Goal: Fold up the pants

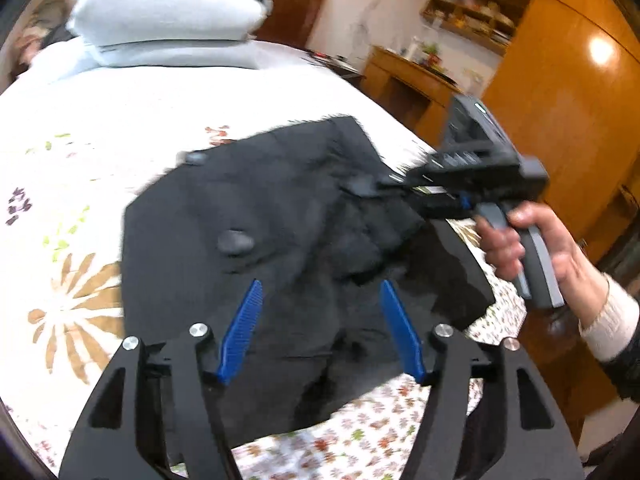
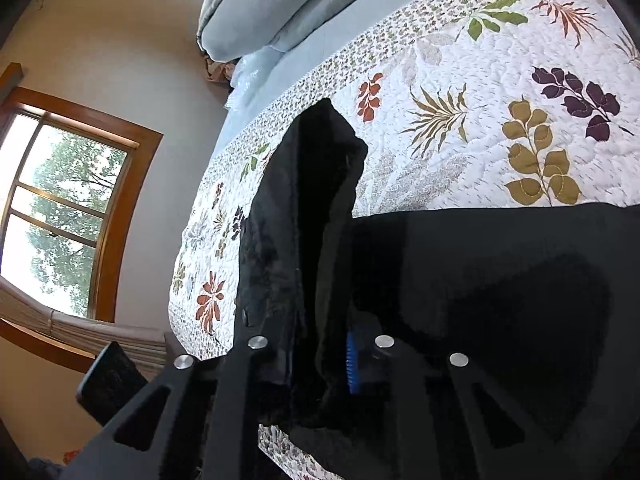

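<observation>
Black pants [image 1: 248, 200] lie bunched on the floral quilt [image 1: 72, 184] of a bed. My left gripper [image 1: 320, 324] hovers just above their near part, its blue pads [image 1: 240, 328] wide apart with nothing pinched between them. My right gripper [image 1: 372, 190], held by a hand [image 1: 532, 240], comes in from the right with its tip on the pants' far right part. In the right wrist view the pants [image 2: 500, 272] fill the lower half. A raised fold of black cloth [image 2: 308, 208] runs up out of the right gripper [image 2: 328, 364], which is shut on it; one blue pad [image 2: 352, 364] shows beside the cloth.
Grey pillows [image 1: 168, 12] are stacked at the head of the bed. Wooden cabinets and shelves [image 1: 560, 80] stand to the right of the bed. A window [image 2: 64, 216] and a wall lie past the bed's edge [image 2: 188, 264] in the right wrist view.
</observation>
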